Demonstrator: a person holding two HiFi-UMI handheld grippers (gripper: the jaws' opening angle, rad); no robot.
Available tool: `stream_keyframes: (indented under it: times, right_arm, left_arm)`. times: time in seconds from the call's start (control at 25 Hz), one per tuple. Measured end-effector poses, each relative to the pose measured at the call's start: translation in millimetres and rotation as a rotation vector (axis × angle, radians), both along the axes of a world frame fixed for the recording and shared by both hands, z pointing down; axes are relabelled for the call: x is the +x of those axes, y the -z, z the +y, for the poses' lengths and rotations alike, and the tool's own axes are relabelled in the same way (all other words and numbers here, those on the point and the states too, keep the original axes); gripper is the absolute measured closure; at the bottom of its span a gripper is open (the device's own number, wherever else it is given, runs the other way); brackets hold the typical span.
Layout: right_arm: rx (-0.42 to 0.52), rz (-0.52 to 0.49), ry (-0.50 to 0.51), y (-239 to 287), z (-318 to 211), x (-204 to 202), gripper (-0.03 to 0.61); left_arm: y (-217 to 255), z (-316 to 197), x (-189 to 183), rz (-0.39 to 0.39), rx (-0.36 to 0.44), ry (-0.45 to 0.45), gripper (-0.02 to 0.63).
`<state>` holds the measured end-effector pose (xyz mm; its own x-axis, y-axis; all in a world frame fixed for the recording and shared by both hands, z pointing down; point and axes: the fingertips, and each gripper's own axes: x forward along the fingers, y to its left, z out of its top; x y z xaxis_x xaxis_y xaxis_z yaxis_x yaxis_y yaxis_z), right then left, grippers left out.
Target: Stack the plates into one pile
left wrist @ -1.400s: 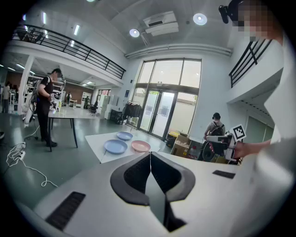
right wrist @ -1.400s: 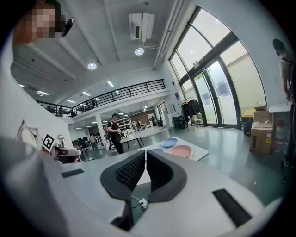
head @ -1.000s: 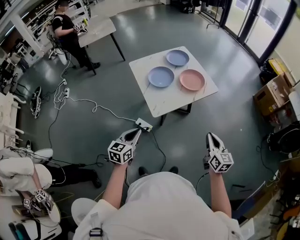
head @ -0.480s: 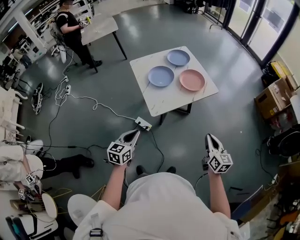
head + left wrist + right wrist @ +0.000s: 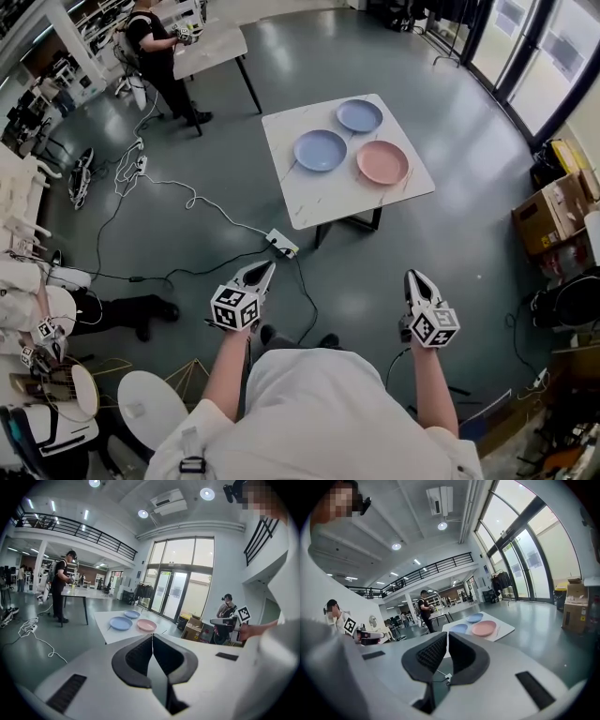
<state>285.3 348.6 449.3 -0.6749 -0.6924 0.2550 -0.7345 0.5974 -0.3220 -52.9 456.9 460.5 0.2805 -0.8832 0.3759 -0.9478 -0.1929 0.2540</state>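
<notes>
Three plates are laid side by side on the white square bench (image 5: 314, 199). The larger blue round plate (image 5: 320, 150) is placed toward the bench's left edge and the pink round plate (image 5: 382, 162) just beside it toward the right edge. The smaller blue round plate (image 5: 359, 115) is set behind both, near the far corner. A white power strip (image 5: 282, 244) is found on the floor before the bench's near corner. Brown cardboard boxes (image 5: 548, 197) are stood well to the bench's right. A second white table (image 5: 211, 52) is seen behind and left of it.
</notes>
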Motion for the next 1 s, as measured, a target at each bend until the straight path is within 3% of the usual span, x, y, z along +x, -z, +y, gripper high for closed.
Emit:
stream_keyframes:
  times: [0.4, 1.0]
  right_arm:
    - [-0.029, -0.040, 0.012, -10, -13, 14, 0.549]
    - [-0.033, -0.004, -0.004, -16, -61, -22, 0.548]
  left_arm:
    - [3, -12, 19, -0.020, -0.006, -0.003, 0.600]
    - [-10, -87, -14, 0.006, -0.020, -0.051, 0.600]
